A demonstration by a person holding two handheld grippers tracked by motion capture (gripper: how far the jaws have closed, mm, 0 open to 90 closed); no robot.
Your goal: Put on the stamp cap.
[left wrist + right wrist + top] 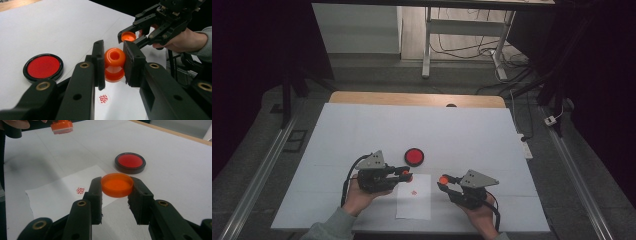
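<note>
Orange plastic marks both grips. The left gripper (406,175) is clamped on a rounded orange plastic stamp (114,63), which sits squarely between its two black jaws with its knob end facing the camera in the left gripper view. The right gripper (443,181) is closed around a shallow round orange plastic cap (117,184), held by its rim between the jaw tips, hollow side up. Cap and stamp are apart, facing each other. Below and between the two tools lies a white paper sheet (419,207) bearing a small red stamped mark (80,190). Beyond the left gripper's tips, near them, rests a round black-rimmed red ink pad (414,156).
</note>
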